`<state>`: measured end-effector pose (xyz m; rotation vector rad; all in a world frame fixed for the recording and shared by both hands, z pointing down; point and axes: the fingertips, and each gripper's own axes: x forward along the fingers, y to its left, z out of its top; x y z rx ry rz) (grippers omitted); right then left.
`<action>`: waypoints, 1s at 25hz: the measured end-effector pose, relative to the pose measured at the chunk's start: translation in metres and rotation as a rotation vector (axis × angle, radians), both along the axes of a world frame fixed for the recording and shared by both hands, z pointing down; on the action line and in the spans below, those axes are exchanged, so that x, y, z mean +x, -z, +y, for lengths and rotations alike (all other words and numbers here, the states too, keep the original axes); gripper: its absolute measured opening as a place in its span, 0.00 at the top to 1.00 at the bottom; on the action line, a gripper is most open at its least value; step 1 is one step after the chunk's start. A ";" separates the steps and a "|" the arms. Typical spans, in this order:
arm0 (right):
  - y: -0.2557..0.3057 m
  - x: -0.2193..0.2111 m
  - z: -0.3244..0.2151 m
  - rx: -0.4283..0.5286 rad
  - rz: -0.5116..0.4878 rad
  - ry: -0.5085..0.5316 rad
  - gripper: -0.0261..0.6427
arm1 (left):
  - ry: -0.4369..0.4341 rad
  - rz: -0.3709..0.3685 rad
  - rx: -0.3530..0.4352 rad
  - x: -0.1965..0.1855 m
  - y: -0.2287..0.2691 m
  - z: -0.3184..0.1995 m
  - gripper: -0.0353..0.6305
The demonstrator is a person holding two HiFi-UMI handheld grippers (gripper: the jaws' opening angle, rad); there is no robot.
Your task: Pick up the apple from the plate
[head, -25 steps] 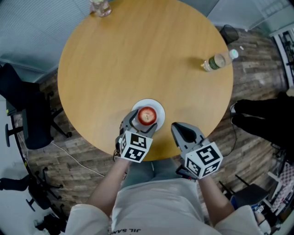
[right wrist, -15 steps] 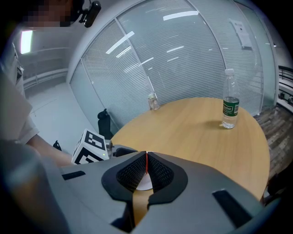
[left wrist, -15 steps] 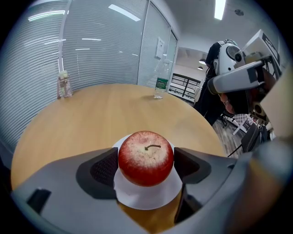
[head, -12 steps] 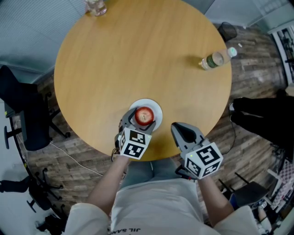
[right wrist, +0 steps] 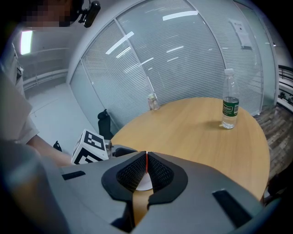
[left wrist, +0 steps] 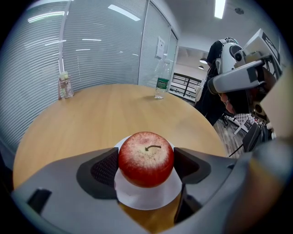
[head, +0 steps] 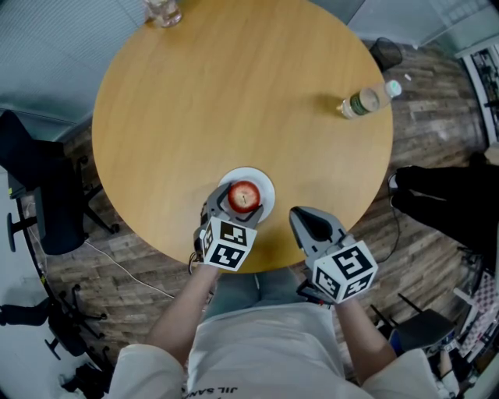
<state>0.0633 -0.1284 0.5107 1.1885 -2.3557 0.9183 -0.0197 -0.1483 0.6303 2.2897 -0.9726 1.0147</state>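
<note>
A red apple (head: 245,196) (left wrist: 146,159) sits stem up on a small white plate (head: 267,185) (left wrist: 147,200) near the front edge of the round wooden table (head: 234,101). My left gripper (head: 242,201) (left wrist: 146,165) reaches in from the front. Its two dark pads press against the apple's left and right sides, and the apple's base rests on the plate. My right gripper (head: 309,221) (right wrist: 146,159) hovers at the table's edge just right of the plate, its jaws shut with nothing between them.
A water bottle (head: 366,102) (right wrist: 230,107) lies toward the far right of the table. A small glass (head: 161,11) (left wrist: 65,85) stands at the far left rim. A black chair (head: 43,195) is on the floor to the left.
Since a second ago my left gripper has slid slightly forward around the apple. Over the last half second nothing has visibly moved. The right gripper has stayed put.
</note>
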 end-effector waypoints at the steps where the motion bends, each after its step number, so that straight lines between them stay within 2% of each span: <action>1: 0.000 -0.001 -0.001 0.001 0.000 0.000 0.91 | 0.000 0.000 0.001 -0.001 0.000 -0.001 0.38; 17: 0.019 0.002 -0.002 0.056 -0.003 0.010 0.91 | 0.023 0.002 0.045 -0.009 0.023 0.002 0.38; 25: 0.039 0.005 0.006 0.111 0.008 0.017 0.91 | 0.066 0.050 0.121 -0.015 0.077 0.007 0.38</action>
